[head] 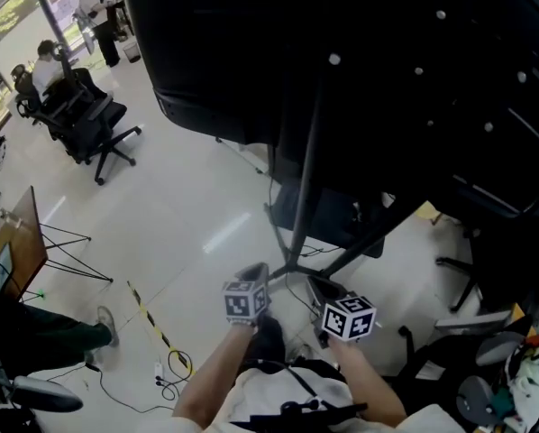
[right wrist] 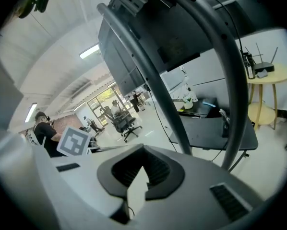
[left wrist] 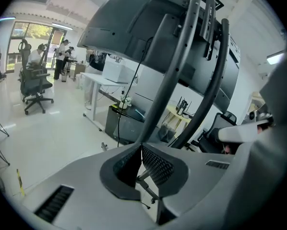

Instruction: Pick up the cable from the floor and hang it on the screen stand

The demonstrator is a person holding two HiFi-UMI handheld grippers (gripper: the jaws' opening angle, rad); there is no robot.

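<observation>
Two grippers sit low in the head view, the left gripper [head: 251, 276] and right gripper [head: 325, 294] side by side. Each has its fingers [left wrist: 159, 166] pressed together at the tips with nothing between them. The screen [head: 360, 70] fills the frame from 12 to 3 o'clock, its upper edge cut off. Its stand [head: 304, 183] drops to a foot partly hidden behind the grippers. On the floor [head: 188, 206], at 8 o'clock from the left gripper, a thin cable [head: 179, 363] loops beside striped tape [head: 148, 318]; its run is hard to follow. Below the closed fingers, the left gripper view shows a dark strand [left wrist: 146, 205], too small to identify.
</observation>
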